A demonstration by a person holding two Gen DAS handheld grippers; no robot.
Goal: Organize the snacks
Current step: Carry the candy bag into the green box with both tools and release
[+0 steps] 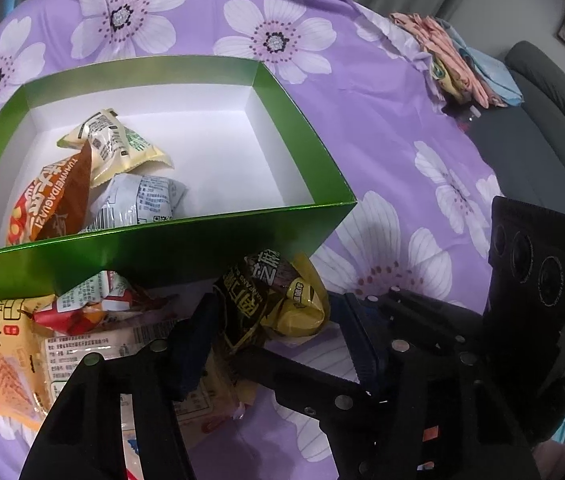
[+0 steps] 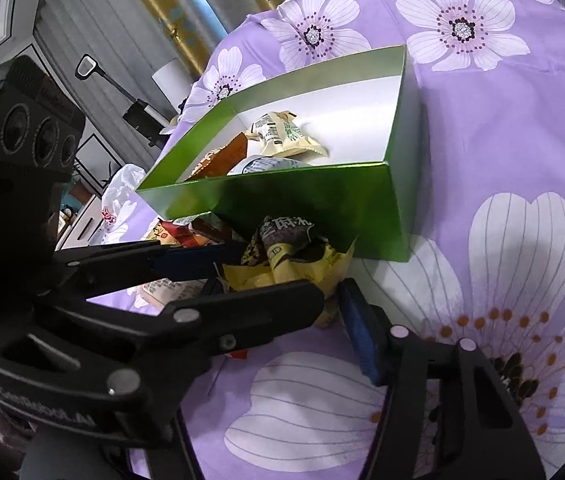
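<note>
Left gripper (image 1: 276,320) is nearest, jaws parted astride a crumpled yellow-and-black packet (image 1: 282,300). One pad touches its wrapper; a gap shows at the other, so nothing is clamped yet. Right gripper (image 2: 328,296) crowds the same packet, jaws also released and empty.

- Desk (image 1: 382,120), under purple flowered cloth, carries everything.
- Green box (image 1: 162,240) sits well in from the desk's edges; three packets are heaped at one end and the rest of its floor is bare.
- Loose snacks lie against the box's near wall: orange packet (image 1: 10,360), red-white packet (image 1: 82,308), then the yellow one.

Judgement: let one gripper take it. Back the other off, since the fingers cross. Pinch the bunched middle, lift clear of the near wall, and release over the bare floor.
</note>
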